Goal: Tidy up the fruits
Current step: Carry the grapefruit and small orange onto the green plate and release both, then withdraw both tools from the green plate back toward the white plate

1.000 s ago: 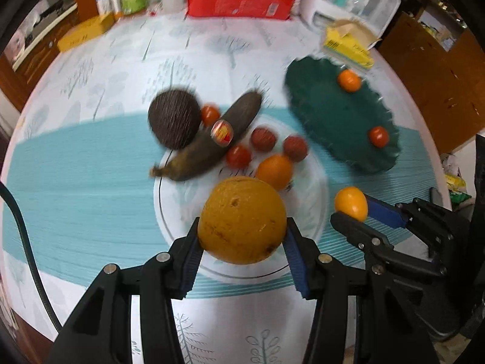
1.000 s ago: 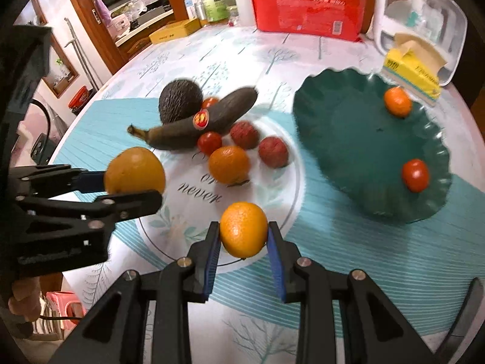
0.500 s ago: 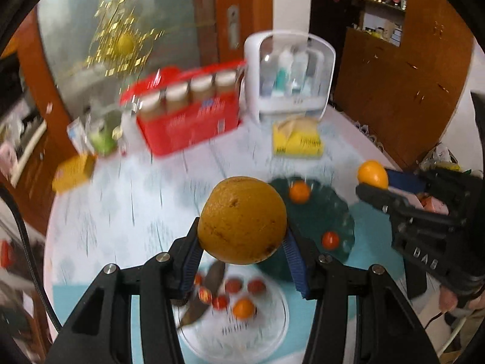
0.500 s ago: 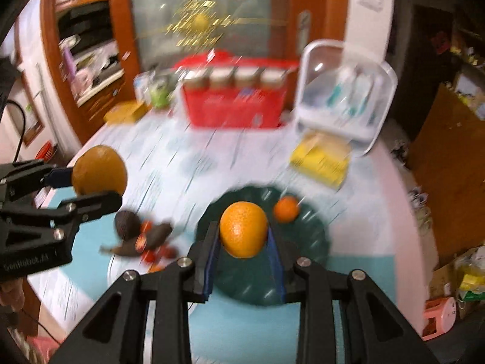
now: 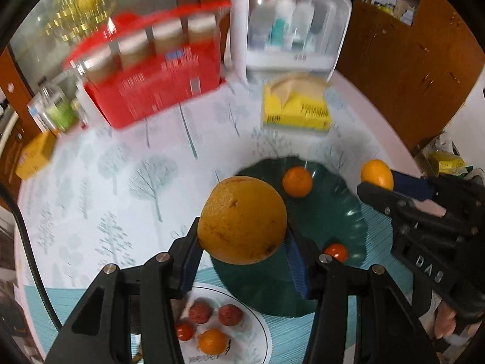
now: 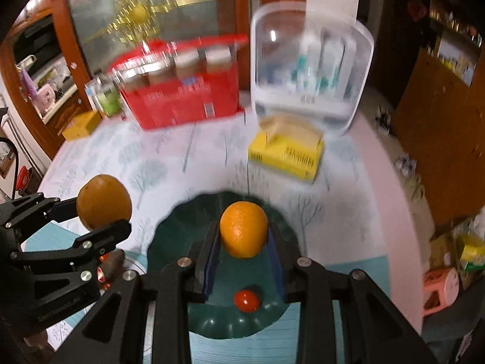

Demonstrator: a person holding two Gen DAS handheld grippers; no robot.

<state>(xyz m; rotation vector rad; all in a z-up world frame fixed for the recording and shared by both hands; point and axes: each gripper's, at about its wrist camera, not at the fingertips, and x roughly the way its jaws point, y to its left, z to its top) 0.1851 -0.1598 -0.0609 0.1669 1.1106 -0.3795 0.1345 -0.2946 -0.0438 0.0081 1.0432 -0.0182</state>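
My left gripper (image 5: 242, 242) is shut on a large dull-orange citrus fruit (image 5: 242, 220), held in the air over the near-left edge of the dark green plate (image 5: 339, 212). My right gripper (image 6: 244, 242) is shut on a smaller bright orange (image 6: 244, 229) above the same green plate (image 6: 178, 236). Each gripper shows in the other view: the right one (image 5: 379, 182) at the right, the left one (image 6: 100, 212) at the left. On the green plate lie a small orange (image 5: 297, 181) and a red tomato (image 5: 336, 251). The white plate (image 5: 260, 330) at the bottom carries lychees, tomatoes and an orange.
At the back of the tree-patterned tablecloth (image 5: 127, 182) stand a red pack of jars (image 5: 157, 82), a white clear-fronted case (image 5: 288, 36) and a yellow tissue box (image 5: 295, 107). A small yellow box (image 5: 33, 157) sits at the left. A dark banana tip (image 6: 113, 261) shows behind the left gripper.
Both grippers have risen and swung from over the white plate towards the green plate, each still holding its fruit. The white plate has slid to the bottom of the left wrist view.
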